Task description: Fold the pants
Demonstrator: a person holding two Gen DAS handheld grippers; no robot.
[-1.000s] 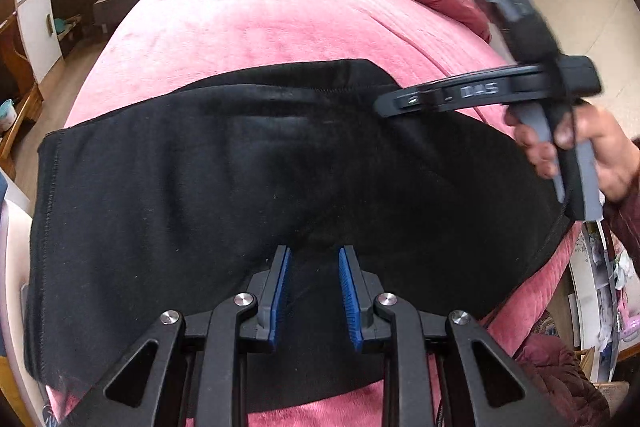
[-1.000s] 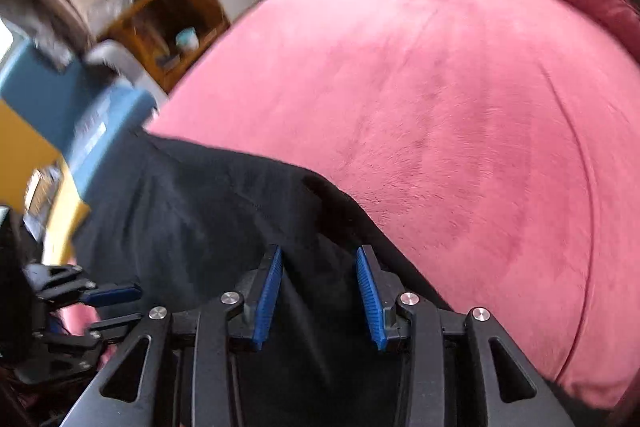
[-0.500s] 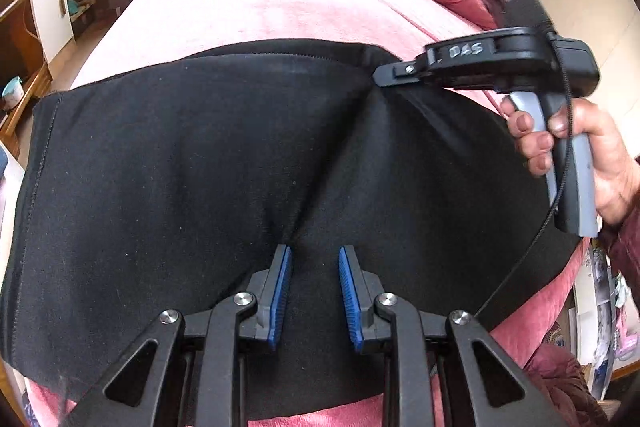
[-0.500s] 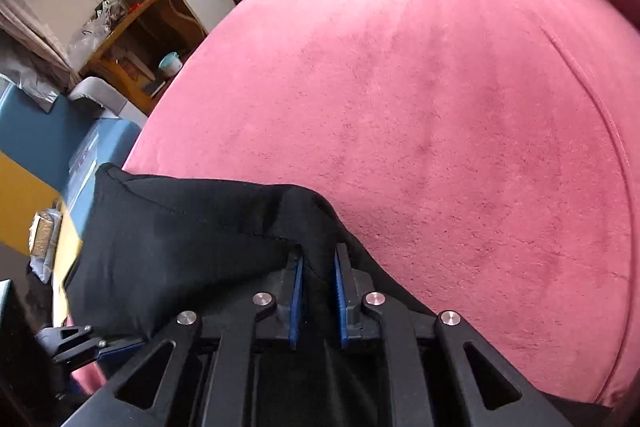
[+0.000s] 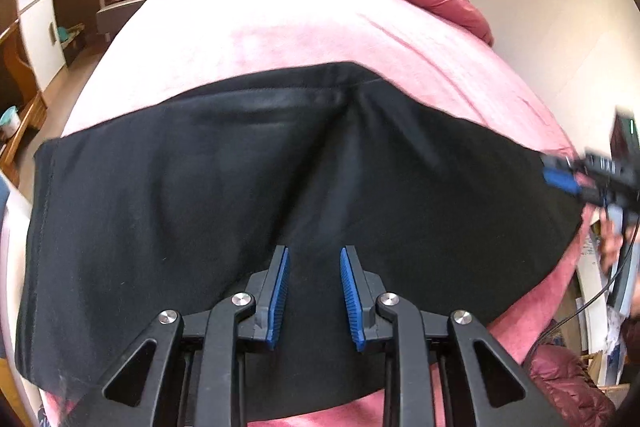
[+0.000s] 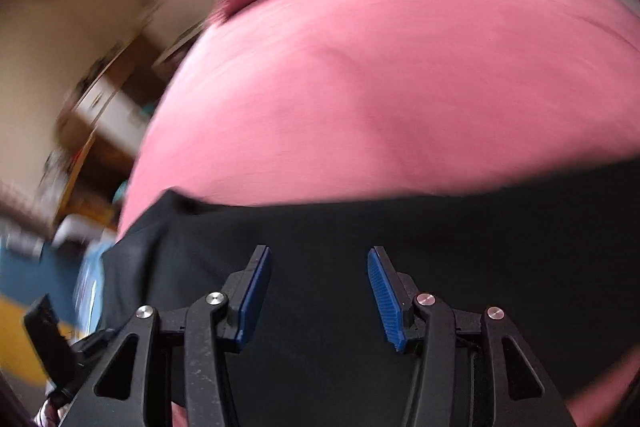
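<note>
Pants: the black pants [image 5: 224,195] lie in a wide band across the near part of the pink bed cover [image 5: 280,27], folded over at least once to my eye, far edge running left to right, one diagonal crease climbing from my left tool toward the far edge.

Left gripper: my left gripper [image 5: 313,297] hangs over the near middle of the pants, jaws a little apart. I see dark cloth showing in the gap, but I cannot tell whether the blue pads pinch any of it or merely hover.

Right gripper: my right gripper [image 6: 318,297] has just been opening. Its jaws stand wide with nothing between them, only flat black cloth [image 6: 400,235] below. In the left view it sits blurred at the far right end of the pants [image 5: 560,181].

Step in hand: I judge I have let go after laying a fold and am travelling to the next hold at the right end.

Doing it well: I would slow the right hand first, since its view is smeared. Then bite all layers together at the right end, not just the top one.

Left hand's job: press or hold the near middle steady so the band does not drag.

Watch for: that diagonal crease. I would smooth it before folding across, or it gets locked in.

Edge risk: the right end hangs close to the bed's side, so cloth could slide off.
</note>
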